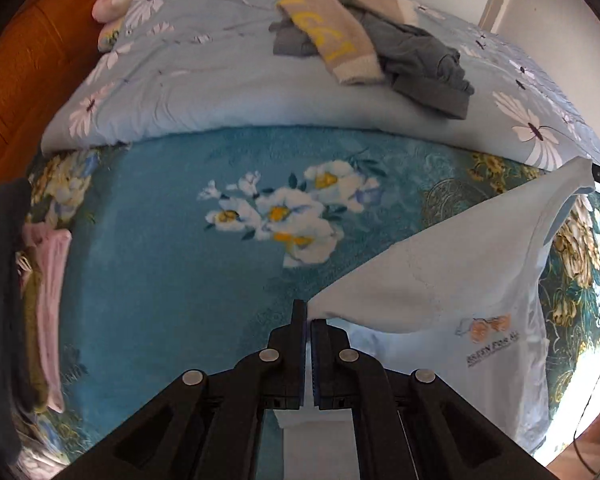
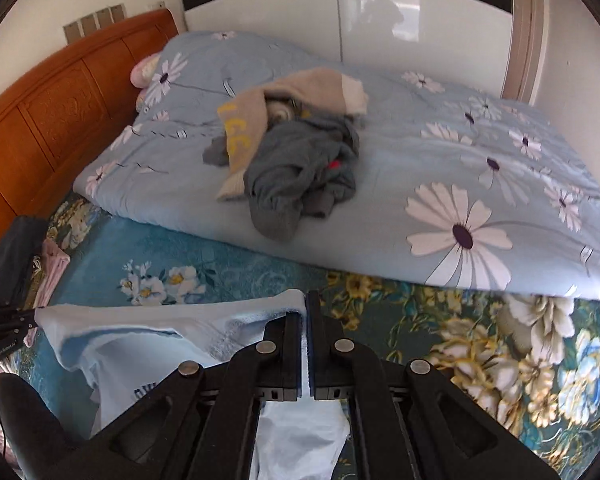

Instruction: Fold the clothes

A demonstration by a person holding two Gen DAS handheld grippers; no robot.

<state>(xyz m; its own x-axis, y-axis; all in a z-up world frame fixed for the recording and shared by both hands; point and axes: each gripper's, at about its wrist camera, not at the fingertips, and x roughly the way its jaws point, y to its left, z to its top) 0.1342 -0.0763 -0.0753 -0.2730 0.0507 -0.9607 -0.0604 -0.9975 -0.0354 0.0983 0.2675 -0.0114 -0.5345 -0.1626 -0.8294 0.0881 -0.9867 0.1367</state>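
Note:
A pale blue T-shirt [image 1: 452, 280] with a small orange print hangs stretched between my two grippers above the bed. My left gripper [image 1: 309, 316] is shut on one end of its top edge. My right gripper [image 2: 305, 300] is shut on the other end, and the shirt [image 2: 140, 344] sags to its left toward the left gripper [image 2: 20, 322], seen at the frame edge. A heap of unfolded clothes, a beige sweater with yellow letters [image 2: 244, 128] over grey garments [image 2: 300, 176], lies on the light blue duvet.
The bed has a teal floral sheet [image 1: 180, 260] and a daisy-print duvet [image 2: 460, 160] folded back behind it. Pink and dark clothes [image 1: 48, 304] lie at the left bed edge. A wooden headboard [image 2: 52, 116] stands at the left, a wardrobe wall behind.

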